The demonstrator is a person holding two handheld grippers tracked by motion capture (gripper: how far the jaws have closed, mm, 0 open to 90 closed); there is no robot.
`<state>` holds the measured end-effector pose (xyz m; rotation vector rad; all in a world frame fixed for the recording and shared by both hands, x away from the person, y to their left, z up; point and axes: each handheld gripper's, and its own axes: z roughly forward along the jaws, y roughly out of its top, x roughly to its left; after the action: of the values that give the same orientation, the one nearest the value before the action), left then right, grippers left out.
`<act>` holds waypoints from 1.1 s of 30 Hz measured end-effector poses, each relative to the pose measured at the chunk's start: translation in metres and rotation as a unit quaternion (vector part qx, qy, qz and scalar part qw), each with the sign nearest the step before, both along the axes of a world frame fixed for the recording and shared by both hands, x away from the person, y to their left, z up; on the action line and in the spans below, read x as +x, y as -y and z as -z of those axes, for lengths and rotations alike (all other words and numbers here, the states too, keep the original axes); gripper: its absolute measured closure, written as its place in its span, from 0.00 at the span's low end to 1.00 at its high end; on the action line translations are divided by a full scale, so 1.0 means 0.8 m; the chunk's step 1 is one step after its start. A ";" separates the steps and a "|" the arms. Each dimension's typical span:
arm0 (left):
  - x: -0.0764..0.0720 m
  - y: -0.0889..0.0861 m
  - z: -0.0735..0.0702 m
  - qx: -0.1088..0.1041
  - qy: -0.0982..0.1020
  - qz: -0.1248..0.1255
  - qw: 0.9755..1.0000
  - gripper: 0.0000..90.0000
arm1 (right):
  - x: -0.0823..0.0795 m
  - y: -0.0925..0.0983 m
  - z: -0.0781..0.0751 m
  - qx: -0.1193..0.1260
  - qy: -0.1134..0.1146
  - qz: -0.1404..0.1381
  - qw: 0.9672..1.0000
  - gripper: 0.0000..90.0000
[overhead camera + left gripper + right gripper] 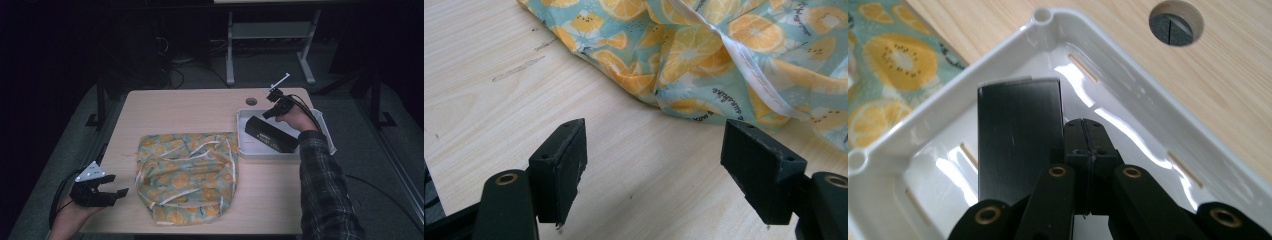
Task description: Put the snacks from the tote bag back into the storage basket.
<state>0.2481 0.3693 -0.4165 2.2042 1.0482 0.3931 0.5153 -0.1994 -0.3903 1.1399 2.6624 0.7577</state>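
From the high view, the right tongs (274, 102) hover over the far end of the white plastic tray (248, 150) at the right of the tabletop (175, 107), just above the black box (270, 135) that lies slantwise in it; the risk I see is that shut tongs nudge or tip the box against the tray wall instead of taking it, or drag the light tray along. The left tongs (114, 185) wait at the near left corner of the tabletop, spread wide, beside but apart from the citrus-print fabric bag (187, 175) lying flat in the middle. In the left gripper view the two jaws stand well apart over bare wood with nothing between them, the bag's hemmed edge (744, 60) just ahead; a careless sweep could snag that seam and pull the bag askew. In the right gripper view the right tongs (1088, 135) are pressed fully together and hold nothing: the black box (1018, 145) stands just beside the left jaw, possibly touching its side, inside the tray (913, 125). Closing beside the box rather than around it looks like a missed grasp.
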 end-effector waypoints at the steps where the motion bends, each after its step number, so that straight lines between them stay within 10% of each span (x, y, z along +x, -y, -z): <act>1: 0.000 0.000 0.000 -0.002 0.000 -0.001 1.000 0.29 | 0.003 -0.004 0.001 -0.005 0.002 -0.002 1.000 0.99; 17: -0.002 0.000 -0.004 -0.007 0.003 0.001 1.000 0.29 | 0.035 -0.061 0.023 -0.043 -0.005 -0.014 0.999 1.00; 33: -0.002 0.002 -0.003 -0.004 0.001 0.005 1.000 0.29 | 0.024 -0.084 0.022 -0.052 -0.024 -0.073 0.996 1.00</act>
<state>0.2464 0.3674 -0.4138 2.2001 1.0369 0.3848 0.5348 -0.1322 -0.4077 0.9595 2.8135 0.6112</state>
